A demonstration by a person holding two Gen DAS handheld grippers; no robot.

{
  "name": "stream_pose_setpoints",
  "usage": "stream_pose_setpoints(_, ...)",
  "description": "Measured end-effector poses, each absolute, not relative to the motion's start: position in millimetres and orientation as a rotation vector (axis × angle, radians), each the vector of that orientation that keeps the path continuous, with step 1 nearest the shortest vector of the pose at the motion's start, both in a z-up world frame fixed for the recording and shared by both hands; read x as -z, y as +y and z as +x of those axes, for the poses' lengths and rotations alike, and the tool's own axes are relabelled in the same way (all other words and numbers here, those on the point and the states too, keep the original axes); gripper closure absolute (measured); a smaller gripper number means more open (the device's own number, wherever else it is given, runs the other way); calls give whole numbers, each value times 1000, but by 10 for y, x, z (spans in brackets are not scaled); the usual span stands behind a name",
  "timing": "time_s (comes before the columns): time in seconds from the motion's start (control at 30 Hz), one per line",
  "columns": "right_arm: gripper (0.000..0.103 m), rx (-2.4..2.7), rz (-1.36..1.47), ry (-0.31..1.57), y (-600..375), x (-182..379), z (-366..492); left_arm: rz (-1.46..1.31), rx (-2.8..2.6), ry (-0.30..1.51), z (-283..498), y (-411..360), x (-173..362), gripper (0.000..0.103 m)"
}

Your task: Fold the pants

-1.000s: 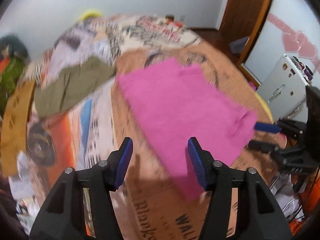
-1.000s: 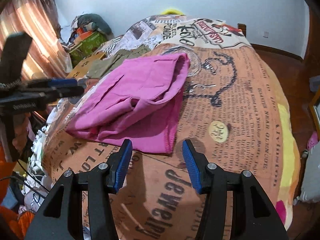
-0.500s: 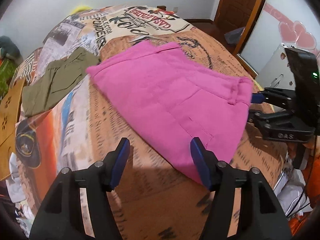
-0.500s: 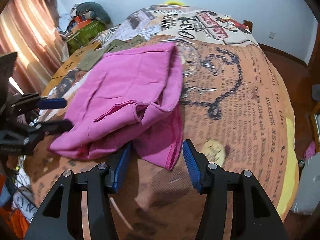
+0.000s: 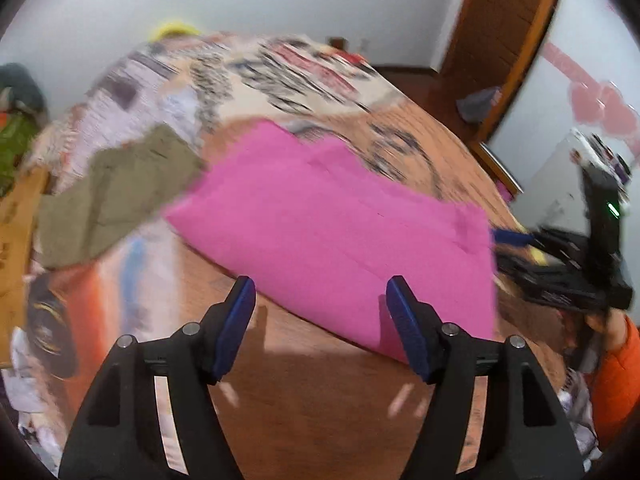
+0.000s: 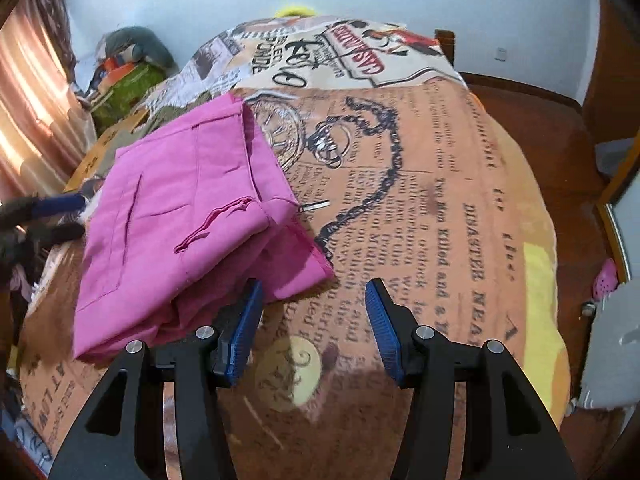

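Note:
The pink pants (image 5: 340, 232) lie folded in layers on the printed bedspread (image 6: 440, 220); in the right wrist view the pink pants (image 6: 180, 220) lie left of centre, waistband up. My left gripper (image 5: 320, 300) is open and empty, just short of the pants' near edge. My right gripper (image 6: 312, 300) is open and empty, with its left finger beside the pants' near corner. The right gripper also shows at the right edge of the left wrist view (image 5: 560, 264). The left gripper shows at the left edge of the right wrist view (image 6: 44, 216).
Olive-green trousers (image 5: 116, 192) lie on the bed to the left of the pink pants. A pile of clothes and a green box (image 6: 128, 76) sit beside the bed's far left. A wooden door (image 5: 500, 40) and a white case (image 5: 568, 184) stand on the right.
Both grippers have drawn back from the pants and stay open. The left wrist view is blurred by motion. The pants lie more settled, with the top fold flat.

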State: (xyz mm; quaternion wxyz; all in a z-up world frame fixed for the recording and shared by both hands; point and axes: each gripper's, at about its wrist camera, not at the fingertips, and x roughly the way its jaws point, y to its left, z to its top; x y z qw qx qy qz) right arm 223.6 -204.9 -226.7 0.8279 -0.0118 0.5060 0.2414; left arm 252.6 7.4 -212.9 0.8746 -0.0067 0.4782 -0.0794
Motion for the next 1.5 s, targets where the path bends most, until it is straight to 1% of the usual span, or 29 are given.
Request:
stream_pose_setpoints(0.1, 54, -509, 9, 1058, -2117, 2172, 2160, -62, 88, 998, 2715, 472, 2108, 35)
stream_pose_setpoints(0.23, 54, -520, 51, 1027, -2103, 2015, 2064, -118, 74, 1017, 2943, 773, 2219, 35)
stream_pose_setpoints(0.43, 54, -567, 60, 1009, -1864, 1892, 1974, -116, 90, 1081, 3289, 847, 2512, 35)
stream_pose_setpoints(0.5, 49, -580, 63, 1015, -1774, 1906, 1950, -132, 101, 1094, 3337, 836, 2591, 35)
stream_pose_setpoints(0.53, 44, -582, 66, 1014, -1752, 1919, 1949, -142, 106, 1099, 3357, 838, 2632, 40)
stream_pose_setpoints(0.57, 42, -588, 71, 1013, -1719, 1933, 1941, -151, 114, 1100, 3358, 840, 2648, 43)
stream_pose_setpoints(0.67, 42, -598, 66, 1030, -1641, 1987, 1940, -151, 115, 1093, 3318, 847, 2669, 57)
stream_pose_setpoints(0.73, 42, -592, 59, 1040, -1617, 2028, 1957, -137, 101, 1088, 3276, 859, 2661, 81)
stream_pose_setpoints(0.83, 42, -583, 59, 1054, -1625, 2059, 1966, -145, 112, 1080, 3175, 903, 2644, 95)
stream_pose_setpoints(1.0, 42, -572, 61, 1037, -1694, 2024, 1898, -106, 108, 1075, 2941, 842, 2584, 97)
stream_pose_setpoints(1.2, 42, -561, 28, 1011, -1745, 1981, 1847, -167, 131, 1054, 2452, 830, 2433, 97)
stream_pose_setpoints(1.4, 42, -552, 5, 1010, -1756, 2004, 1897, -164, 118, 1057, 2104, 778, 2376, 97)
stream_pose_setpoints(1.47, 42, -557, 1, 1001, -1746, 1989, 1915, -142, 92, 1054, 2040, 775, 2350, 96)
stream_pose_setpoints(1.5, 42, -564, 4, 995, -1742, 1977, 1911, -120, 74, 1051, 2020, 764, 2332, 91)
